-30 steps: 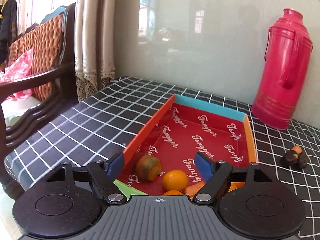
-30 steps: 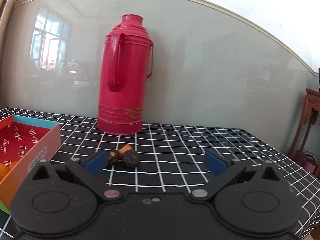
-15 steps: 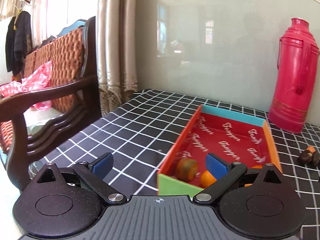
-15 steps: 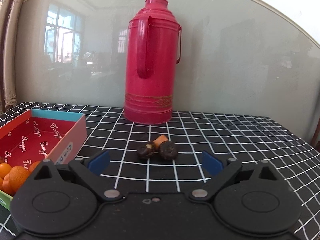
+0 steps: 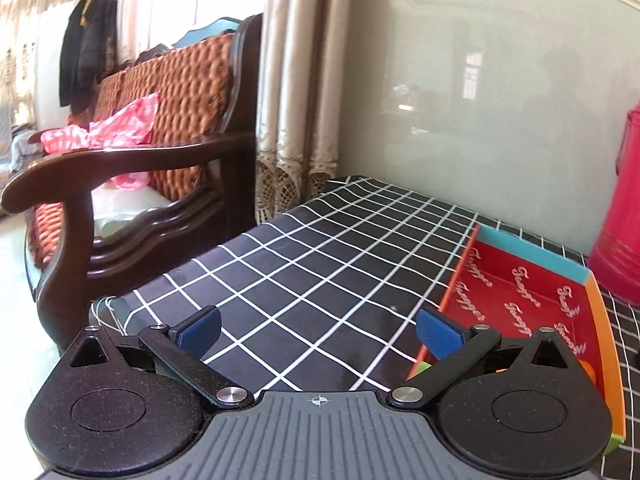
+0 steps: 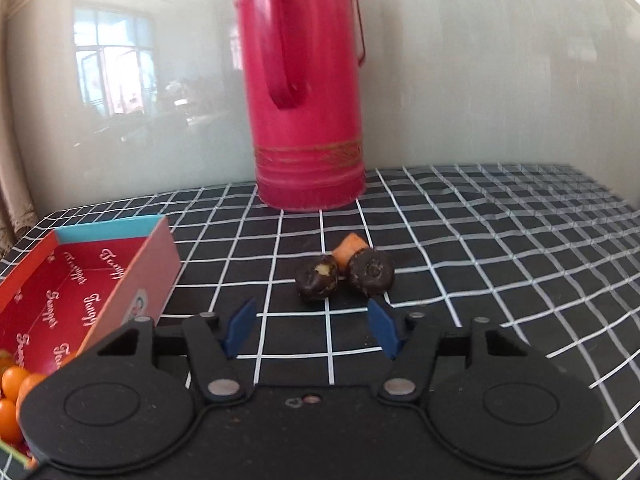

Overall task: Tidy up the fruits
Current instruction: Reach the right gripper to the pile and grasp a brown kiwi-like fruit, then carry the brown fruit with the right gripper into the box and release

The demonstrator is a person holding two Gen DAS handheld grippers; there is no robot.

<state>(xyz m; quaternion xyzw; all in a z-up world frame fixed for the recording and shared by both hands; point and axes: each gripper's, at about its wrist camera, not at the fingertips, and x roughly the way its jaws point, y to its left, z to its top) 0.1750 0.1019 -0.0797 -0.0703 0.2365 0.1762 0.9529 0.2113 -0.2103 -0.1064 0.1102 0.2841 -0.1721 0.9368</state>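
A red cardboard box (image 5: 520, 292) with orange and blue walls lies on the checked tablecloth; in the right wrist view (image 6: 80, 280) it holds several small oranges (image 6: 16, 384) at its near end. Two dark round fruits (image 6: 318, 278) (image 6: 370, 272) and an orange piece (image 6: 350, 246) lie together on the cloth just beyond my right gripper (image 6: 312, 330), which is open and empty. My left gripper (image 5: 316, 326) is open and empty, over the cloth to the left of the box.
A tall red thermos (image 6: 304, 92) stands at the back against the glossy wall, behind the loose fruits. A wooden armchair (image 5: 132, 168) with an orange cushion and a curtain (image 5: 296, 92) stand off the table's left edge.
My left gripper has swung left, away from above the box, and opened wider. My right gripper has moved closer to the dark fruits and its fingers have narrowed.
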